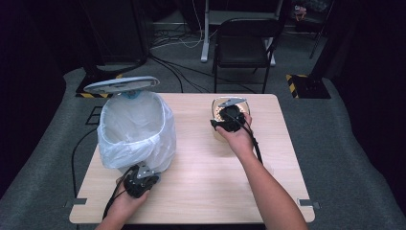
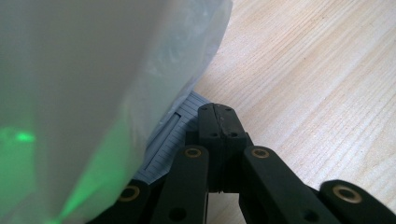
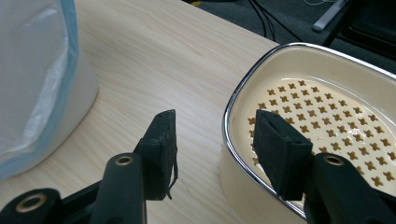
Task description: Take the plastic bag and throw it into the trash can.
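Observation:
A pedal bin [image 1: 136, 127] lined with a white plastic bag stands at the table's left, its grey lid [image 1: 122, 85] raised. My left gripper [image 1: 145, 167] sits low at the bin's front base. In the left gripper view this gripper [image 2: 215, 114] is shut, its tips resting on the ribbed grey pedal [image 2: 170, 140] under the bag [image 2: 93, 70]. A cream oval dish [image 1: 216, 106] with a chrome rim and a perforated insert stands at the back centre. My right gripper [image 3: 215, 116] is open astride the dish's near rim [image 3: 233, 107], one jaw outside and one inside, neither pad pressing on it.
The wooden table [image 1: 206, 191] has bare room across its middle and right. The bin's bagged side [image 3: 32, 70] lies left of the dish. A black folding chair [image 1: 244, 43], cables and stand legs are on the grey floor behind the table.

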